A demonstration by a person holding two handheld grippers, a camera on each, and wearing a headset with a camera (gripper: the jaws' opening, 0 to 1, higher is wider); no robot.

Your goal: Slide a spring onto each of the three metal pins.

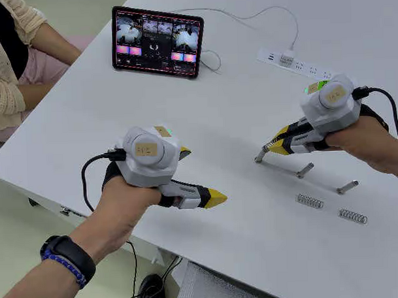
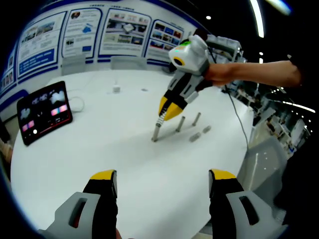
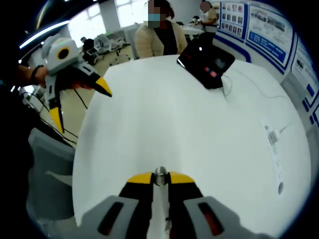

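Three short metal pins stand in a row on the white table: the first pin [image 1: 259, 157] [image 2: 156, 133], a second pin [image 1: 304, 170] [image 2: 180, 124] and a third pin [image 1: 347, 186] [image 2: 196, 118]. My right gripper [image 1: 277, 145] [image 2: 168, 113] [image 3: 159, 178] is shut on a spring [image 1: 268, 149] [image 2: 160, 121] [image 3: 159, 174], whose free end meets the top of the first pin. Two more springs [image 1: 309, 201] [image 1: 352, 215] lie flat beyond the pins. My left gripper [image 1: 201, 175] [image 2: 163, 184] [image 3: 82, 104] hovers open and holds nothing, well to the left of the pins.
A tablet [image 1: 158, 41] [image 2: 44, 110] [image 3: 207, 62] stands propped at the back of the table, and its cable runs to a white power strip [image 1: 294, 62]. A seated person [image 1: 10, 64] is at the table's far left corner. The table edge [image 1: 57, 200] runs close under my left hand.
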